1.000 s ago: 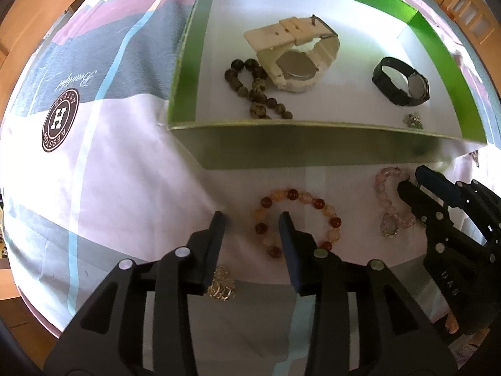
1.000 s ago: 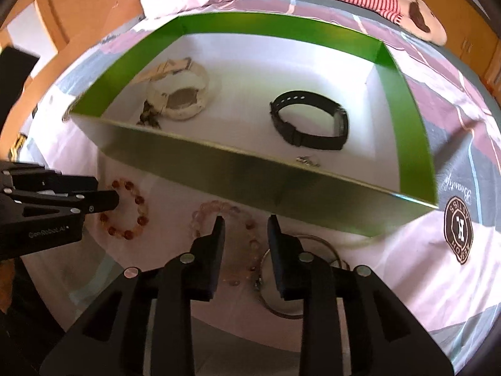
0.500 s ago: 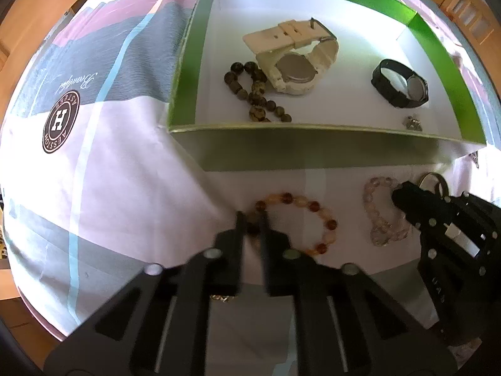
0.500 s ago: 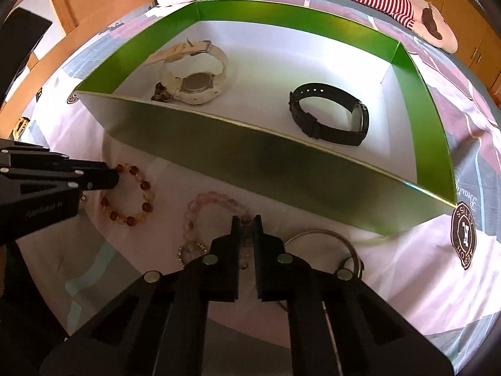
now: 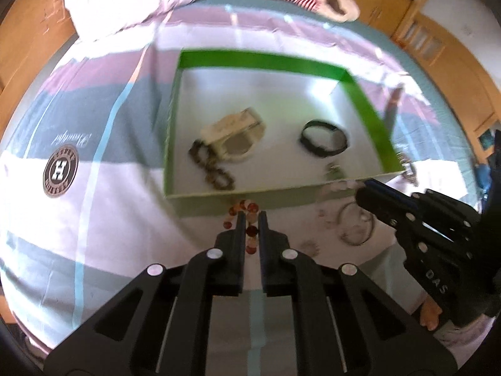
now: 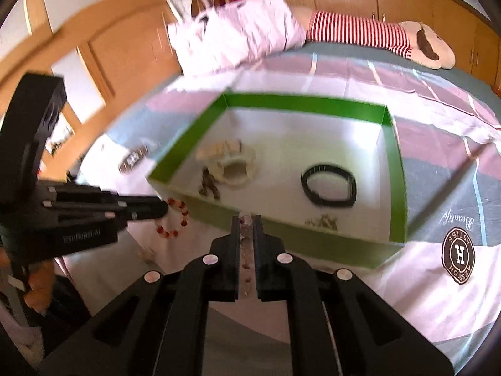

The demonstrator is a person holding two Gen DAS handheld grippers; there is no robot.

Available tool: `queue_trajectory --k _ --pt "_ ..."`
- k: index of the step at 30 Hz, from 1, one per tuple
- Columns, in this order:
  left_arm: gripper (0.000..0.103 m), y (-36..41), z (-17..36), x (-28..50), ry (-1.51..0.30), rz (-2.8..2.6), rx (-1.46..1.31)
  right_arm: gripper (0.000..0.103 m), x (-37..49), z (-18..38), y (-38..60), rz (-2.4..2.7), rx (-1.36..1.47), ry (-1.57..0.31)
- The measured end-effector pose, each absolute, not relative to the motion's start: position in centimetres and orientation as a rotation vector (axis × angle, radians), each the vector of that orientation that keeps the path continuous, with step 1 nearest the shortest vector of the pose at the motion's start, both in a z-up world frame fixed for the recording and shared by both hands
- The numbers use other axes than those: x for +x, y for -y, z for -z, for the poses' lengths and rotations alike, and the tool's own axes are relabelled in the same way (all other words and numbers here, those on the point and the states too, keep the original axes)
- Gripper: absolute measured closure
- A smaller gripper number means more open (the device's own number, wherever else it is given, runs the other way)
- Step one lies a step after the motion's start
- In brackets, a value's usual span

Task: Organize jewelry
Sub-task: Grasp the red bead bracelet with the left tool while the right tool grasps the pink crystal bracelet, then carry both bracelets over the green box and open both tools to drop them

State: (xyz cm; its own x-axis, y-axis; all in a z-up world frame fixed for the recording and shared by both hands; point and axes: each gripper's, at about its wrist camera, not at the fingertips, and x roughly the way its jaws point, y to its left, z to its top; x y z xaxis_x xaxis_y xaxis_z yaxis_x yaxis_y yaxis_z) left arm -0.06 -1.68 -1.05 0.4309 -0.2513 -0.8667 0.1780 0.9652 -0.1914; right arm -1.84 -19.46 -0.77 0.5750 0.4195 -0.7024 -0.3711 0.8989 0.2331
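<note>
My left gripper [image 5: 250, 216] is shut on the red-orange bead bracelet [image 5: 251, 230] and holds it lifted in front of the green box's near wall [image 5: 281, 195]. My right gripper [image 6: 245, 219] is shut on the pale pink bead bracelet [image 6: 245, 230], also lifted near that wall [image 6: 281, 235]. The orange bracelet also shows hanging from the left gripper in the right wrist view [image 6: 175, 219]. Inside the box lie a cream watch [image 5: 235, 136], a dark bead bracelet [image 5: 213, 169], a black watch [image 5: 324, 141] and a small charm [image 5: 333, 169].
A metal bangle [image 5: 357, 225] and a small gold piece [image 5: 310, 246] lie on the bedsheet in front of the box. A pillow [image 6: 238, 31] and a striped plush toy [image 6: 375, 36] lie at the far end of the bed. Wooden cupboards surround the bed.
Both grippers closed on their bracelets and lifted them off the sheet, rising well above the bed. The box now looks farther away.
</note>
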Motion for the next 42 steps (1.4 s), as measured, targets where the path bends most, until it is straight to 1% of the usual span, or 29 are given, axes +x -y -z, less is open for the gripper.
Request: queue_trajectory --k 5,8,16,22,39,40,42 --pt "0.095 1.9 -1.2 -0.4 -1.008 0.314 -0.128 0.095 -1.5 -1.3 21.1 -0.436 0.130 -0.747" --pt "0.095 1.5 -2.3 0.1 -0.976 0.316 -0.154 0.095 -1.0 -2.0 21.9 -0.402 0.151 -0.725" --pt "0.096 1.6 -2.4 1.8 -0.970 0.294 -0.197 0.095 0.9 -0.9 23.0 -0.316 0.178 -0.757" --pt "0.096 1.3 -3.7 2.0 -0.912 0.317 -0.242 0.095 1.1 -0.6 23.4 -0.300 0.188 -0.749" --pt "0.095 4.1 0.4 3.9 -1.027 0.291 -0.187 0.095 1.8 1.4 22.7 -0.283 0.155 -0.812" --pt "0.095 4.3 0.6 3.9 -1.031 0.291 -0.185 0.094 1.8 1.4 22.7 -0.280 0.154 -0.819" --pt "0.094 4.4 0.8 3.8 -1.038 0.289 -0.179 0.082 1.7 1.3 22.9 -0.283 0.170 -0.824"
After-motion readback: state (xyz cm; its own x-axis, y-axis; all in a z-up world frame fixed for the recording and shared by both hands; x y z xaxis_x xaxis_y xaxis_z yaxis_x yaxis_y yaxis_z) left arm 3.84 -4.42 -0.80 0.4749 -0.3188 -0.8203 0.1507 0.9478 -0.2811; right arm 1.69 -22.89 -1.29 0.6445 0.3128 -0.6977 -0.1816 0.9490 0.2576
